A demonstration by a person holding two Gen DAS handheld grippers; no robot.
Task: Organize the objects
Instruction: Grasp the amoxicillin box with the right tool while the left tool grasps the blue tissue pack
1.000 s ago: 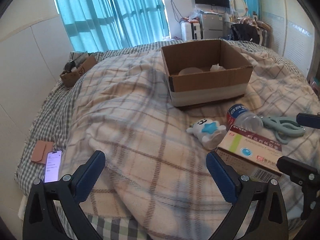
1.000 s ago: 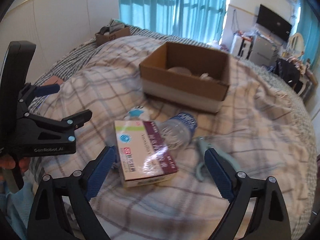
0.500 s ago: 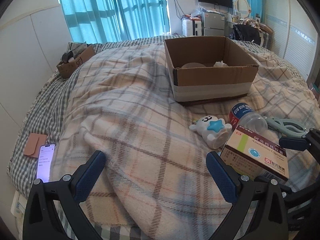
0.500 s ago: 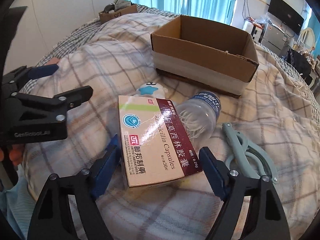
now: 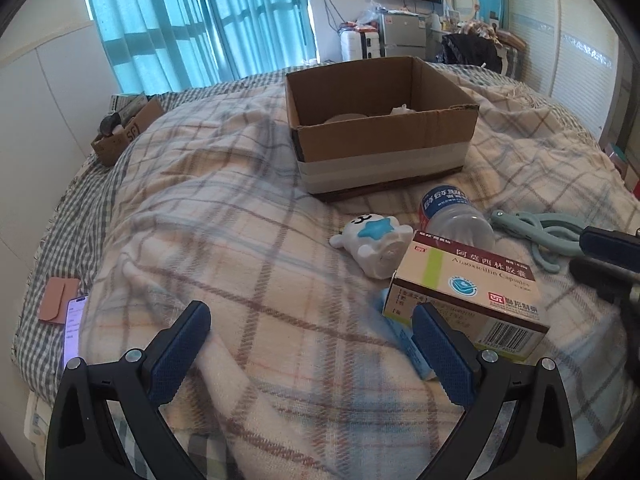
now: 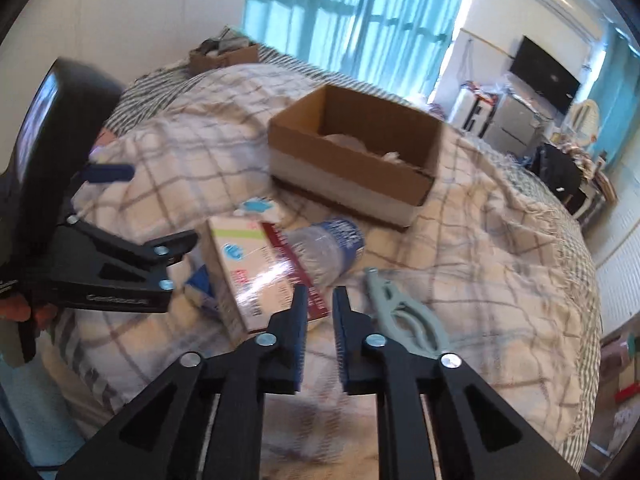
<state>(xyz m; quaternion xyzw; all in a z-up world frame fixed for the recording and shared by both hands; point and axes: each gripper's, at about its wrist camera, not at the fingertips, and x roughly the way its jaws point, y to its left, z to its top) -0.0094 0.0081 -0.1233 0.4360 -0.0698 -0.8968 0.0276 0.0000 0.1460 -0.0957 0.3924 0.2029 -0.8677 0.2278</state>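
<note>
Left tool [image 5: 308, 344]: jaws wide apart, empty, low over the plaid blanket [image 5: 224, 240] on the bed. Right tool [image 6: 320, 336]: jaws nearly together with a thin gap, nothing between them. Medicine box [image 5: 468, 292] lies tilted, one end propped on a small blue pack [image 5: 408, 344]. Just behind it: a bear toy [image 5: 376, 244], a bottle [image 5: 452, 212] on its side, and a green clip [image 5: 536, 232]. The carton [image 5: 380, 160] sits open beyond them.

Bare blanket [image 5: 248, 280] lies between and ahead of the left tongs [image 5: 310, 344]; medicine box [image 5: 468, 296] crowds their right finger.
</note>
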